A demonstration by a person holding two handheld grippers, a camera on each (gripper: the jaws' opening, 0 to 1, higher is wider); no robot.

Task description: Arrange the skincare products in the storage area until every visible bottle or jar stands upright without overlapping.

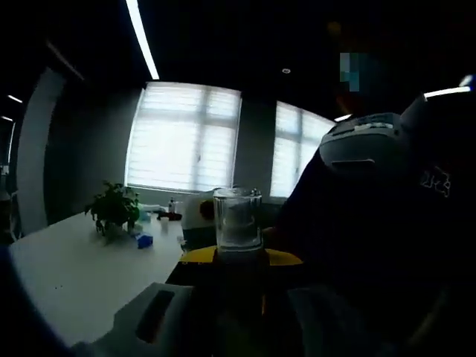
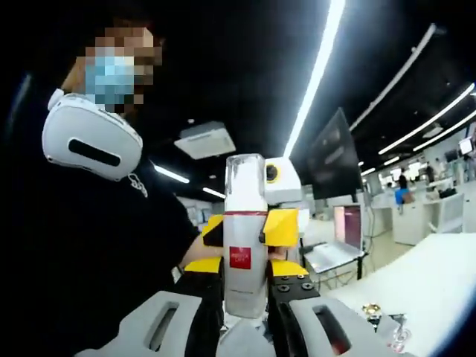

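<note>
Your right gripper [image 2: 245, 294] has its jaws closed around the lower body of a tall silver-white plastic bottle with a red square label [image 2: 245, 230], held upright in the air, long axis running straight up from the jaws. Your left gripper [image 1: 238, 297], opposite, clamps the same bottle's clear cap [image 1: 237, 217]. Both hold it well above the white table [image 1: 67, 275]; to stand it, you would likely lower it base first toward the table's edge.

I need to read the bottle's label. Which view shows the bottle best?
The right gripper view: the bottle is lit, upright between jaws, red label facing the camera. The left gripper view shows it backlit against the windows, no label visible.
</note>
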